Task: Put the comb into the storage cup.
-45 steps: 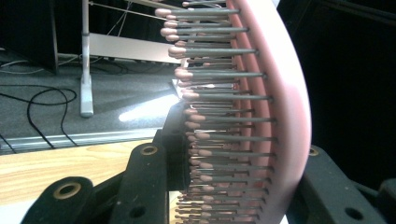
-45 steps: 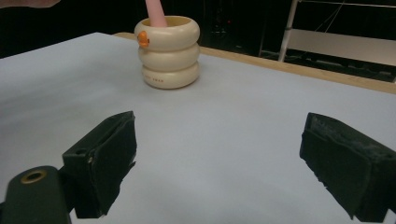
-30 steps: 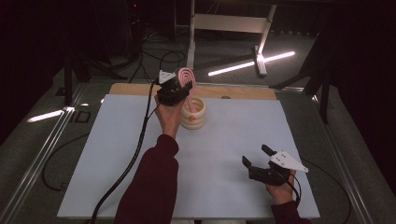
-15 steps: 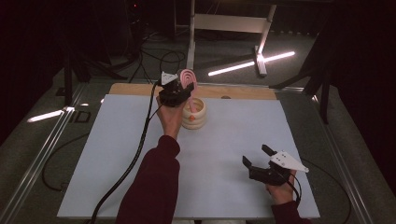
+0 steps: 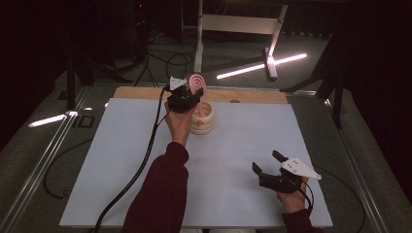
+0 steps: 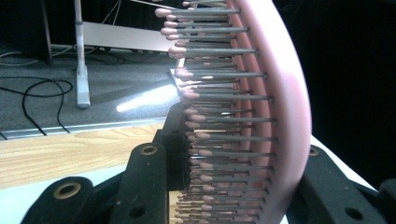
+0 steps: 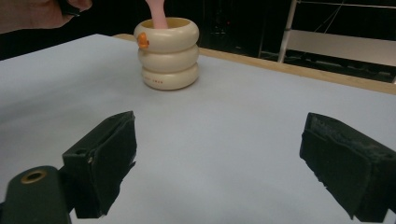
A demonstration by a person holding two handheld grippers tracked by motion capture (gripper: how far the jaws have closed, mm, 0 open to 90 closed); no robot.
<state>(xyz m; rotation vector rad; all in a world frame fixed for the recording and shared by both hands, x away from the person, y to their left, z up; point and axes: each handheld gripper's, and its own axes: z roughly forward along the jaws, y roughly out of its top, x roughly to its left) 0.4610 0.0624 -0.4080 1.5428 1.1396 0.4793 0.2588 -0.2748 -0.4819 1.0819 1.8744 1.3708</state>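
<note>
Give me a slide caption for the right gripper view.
Open right gripper rests low over the white table, facing a cream ringed cup with a pink brush handle standing in it.

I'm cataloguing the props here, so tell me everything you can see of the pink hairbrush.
The pink hairbrush looks like plastic, with a curved oval head carrying rows of thin grey bristles tipped in pink balls. It stands roughly upright, head up and handle pointing down into the cream ringed cup near the table's far edge. The left gripper is shut on it, its black jaws clamping the head at bristles and back.
</note>
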